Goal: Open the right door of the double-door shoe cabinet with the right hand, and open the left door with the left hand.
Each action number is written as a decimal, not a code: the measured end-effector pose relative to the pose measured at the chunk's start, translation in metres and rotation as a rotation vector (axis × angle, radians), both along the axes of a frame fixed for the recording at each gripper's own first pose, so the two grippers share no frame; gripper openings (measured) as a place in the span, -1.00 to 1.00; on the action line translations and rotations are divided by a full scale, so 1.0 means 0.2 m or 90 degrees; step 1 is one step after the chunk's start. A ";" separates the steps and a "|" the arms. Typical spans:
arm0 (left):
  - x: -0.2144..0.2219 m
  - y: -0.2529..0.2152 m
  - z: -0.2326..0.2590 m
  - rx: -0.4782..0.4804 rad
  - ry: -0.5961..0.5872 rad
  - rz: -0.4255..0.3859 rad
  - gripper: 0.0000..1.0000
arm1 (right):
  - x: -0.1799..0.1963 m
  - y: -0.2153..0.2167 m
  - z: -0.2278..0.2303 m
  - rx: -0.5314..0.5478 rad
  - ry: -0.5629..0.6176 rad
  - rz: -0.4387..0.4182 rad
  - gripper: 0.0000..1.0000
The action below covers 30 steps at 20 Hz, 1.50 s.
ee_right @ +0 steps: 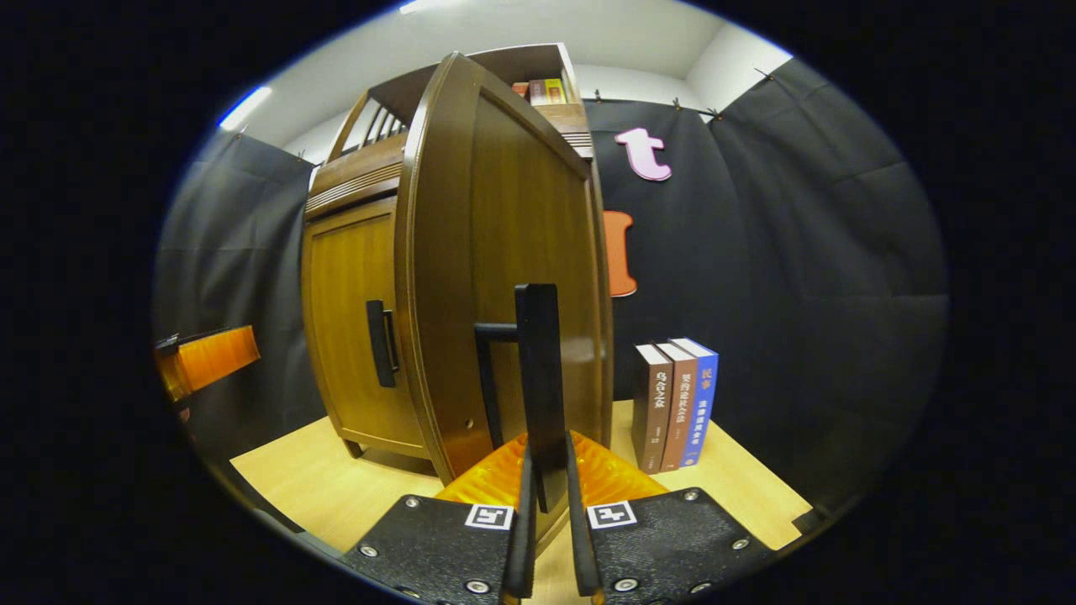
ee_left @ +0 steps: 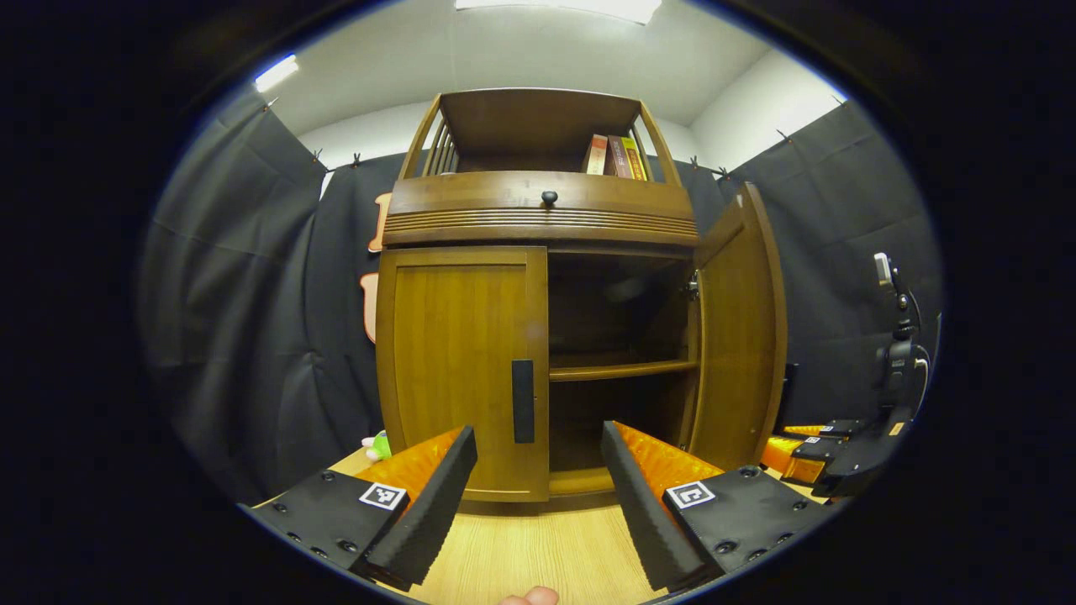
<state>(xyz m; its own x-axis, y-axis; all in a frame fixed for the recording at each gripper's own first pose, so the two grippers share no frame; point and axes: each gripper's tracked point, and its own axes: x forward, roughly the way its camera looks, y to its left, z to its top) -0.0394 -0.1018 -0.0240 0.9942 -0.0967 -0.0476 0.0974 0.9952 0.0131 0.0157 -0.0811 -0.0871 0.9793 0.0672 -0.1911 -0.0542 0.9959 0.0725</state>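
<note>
My right gripper (ee_right: 546,483) is clamped on the right door's handle (ee_right: 538,378), with the right door (ee_left: 740,336) swung well out, so that half looks done. My left gripper (ee_left: 538,487) hangs spread wide before the shut left door (ee_left: 462,370), its handle (ee_left: 523,401) untouched, tabletop (ee_left: 538,555) free ahead.

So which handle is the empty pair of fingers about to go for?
Find the wooden shoe cabinet on the table. Its right door is swung open, gripped by the right gripper; the left door is shut. The handle is the dark upright bar on that shut door's inner edge, ahead of the open left gripper.
</note>
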 end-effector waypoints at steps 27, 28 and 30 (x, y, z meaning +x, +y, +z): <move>0.18 0.19 -0.09 0.014 0.012 0.041 0.90 | -0.34 -0.35 0.20 -0.067 -0.007 -0.019 -0.88; 0.24 0.19 -0.08 0.016 -0.002 0.040 0.94 | -0.34 -0.31 0.21 -0.061 -0.010 -0.018 -0.88; 0.37 0.18 -0.07 0.017 -0.022 0.033 0.90 | -0.32 -0.17 0.24 -0.023 -0.018 -0.003 -0.87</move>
